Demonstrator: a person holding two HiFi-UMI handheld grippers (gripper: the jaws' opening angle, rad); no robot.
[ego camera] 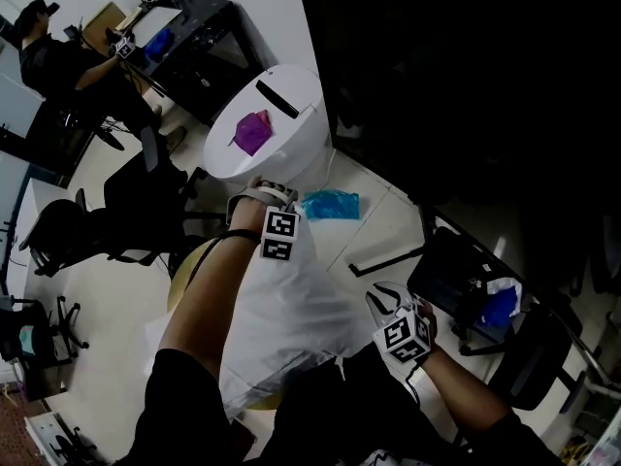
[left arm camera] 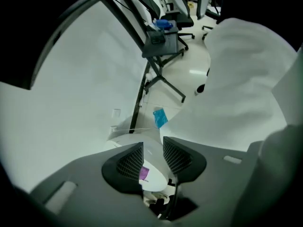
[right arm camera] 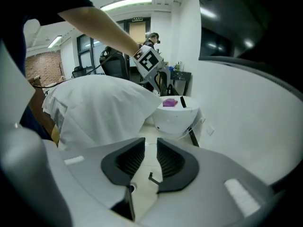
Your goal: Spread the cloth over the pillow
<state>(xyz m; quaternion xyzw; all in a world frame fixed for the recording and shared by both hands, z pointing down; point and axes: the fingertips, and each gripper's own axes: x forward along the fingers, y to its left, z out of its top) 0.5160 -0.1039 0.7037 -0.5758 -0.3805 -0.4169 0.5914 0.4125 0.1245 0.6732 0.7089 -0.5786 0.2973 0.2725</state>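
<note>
A white cloth (ego camera: 291, 318) lies draped over a bulky shape that it hides completely; I take that shape to be the pillow. A yellowish edge (ego camera: 186, 272) shows under the cloth's left side. My left gripper (ego camera: 260, 192) hangs over the cloth's far end, pointing steeply down, its jaws apart with nothing between them. In the left gripper view the cloth (left arm camera: 246, 89) fills the right side beyond the gripper (left arm camera: 153, 152). My right gripper (ego camera: 385, 301) is at the cloth's right edge, also open and empty. In the right gripper view the gripper (right arm camera: 150, 150) faces the cloth (right arm camera: 99, 108), which mounds up ahead and to the left.
Just beyond the cloth stands a white round bin (ego camera: 296, 105) with a purple object (ego camera: 252, 131) on its top. A blue bag (ego camera: 330, 204) lies on the floor beside it. Black office chairs (ego camera: 136, 212) stand at the left. A person (ego camera: 58, 61) works at a far desk.
</note>
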